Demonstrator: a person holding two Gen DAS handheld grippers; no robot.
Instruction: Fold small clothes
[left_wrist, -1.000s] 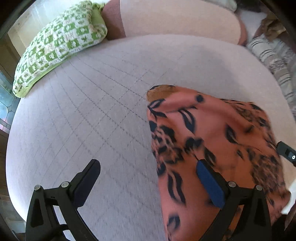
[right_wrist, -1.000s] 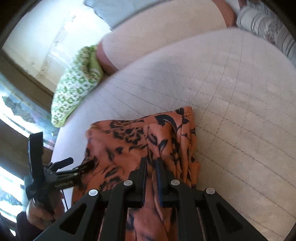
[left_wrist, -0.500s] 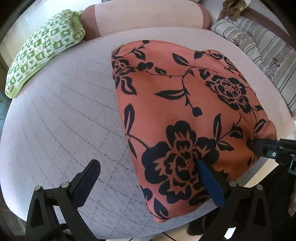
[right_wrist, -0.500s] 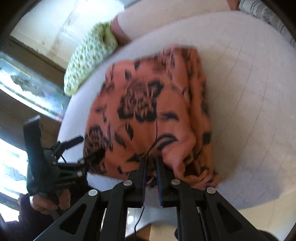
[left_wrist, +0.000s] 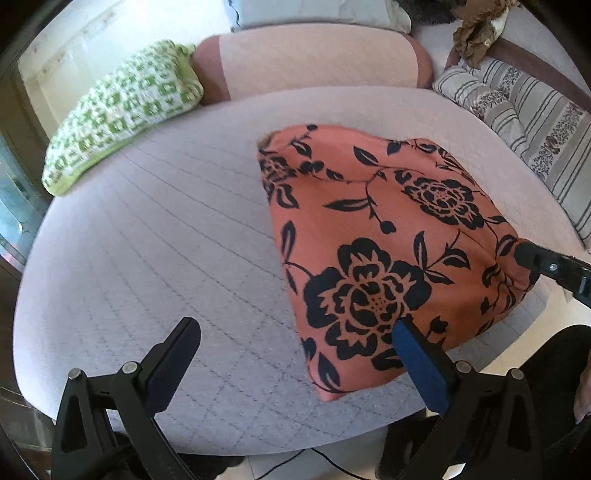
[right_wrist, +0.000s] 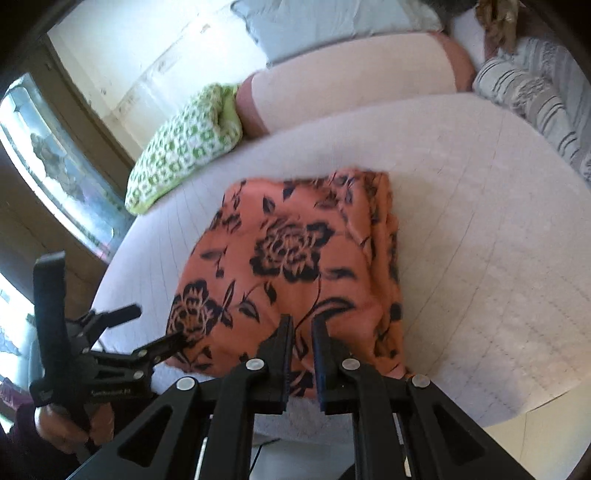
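An orange garment with black flowers (left_wrist: 373, 236) lies spread on the quilted pale bed (left_wrist: 155, 236), its near edge at the bed's front rim. My left gripper (left_wrist: 295, 326) is open wide; its blue right finger (left_wrist: 413, 354) overlaps the garment's near edge and the left finger is over bare quilt. In the right wrist view my right gripper (right_wrist: 301, 332) is shut on the garment's (right_wrist: 291, 254) near hem, with fabric showing between the pads. That view also shows the left gripper (right_wrist: 155, 325) open, its lower finger at the garment's near left corner. The right gripper's tip (left_wrist: 532, 256) grips the right corner.
A green-and-white checked pillow (left_wrist: 122, 118) lies at the back left, a pink bolster (left_wrist: 317, 62) behind, striped cushions (left_wrist: 532, 125) at the right. The bed's front rim (left_wrist: 258, 443) drops to a light floor with a cable. A person's hand (right_wrist: 62, 428) holds the left gripper.
The garment, bunched a second ago, has been drawn toward the bed's front edge and now lies flatter. Both grippers moved back with it; the right one kept its grip.
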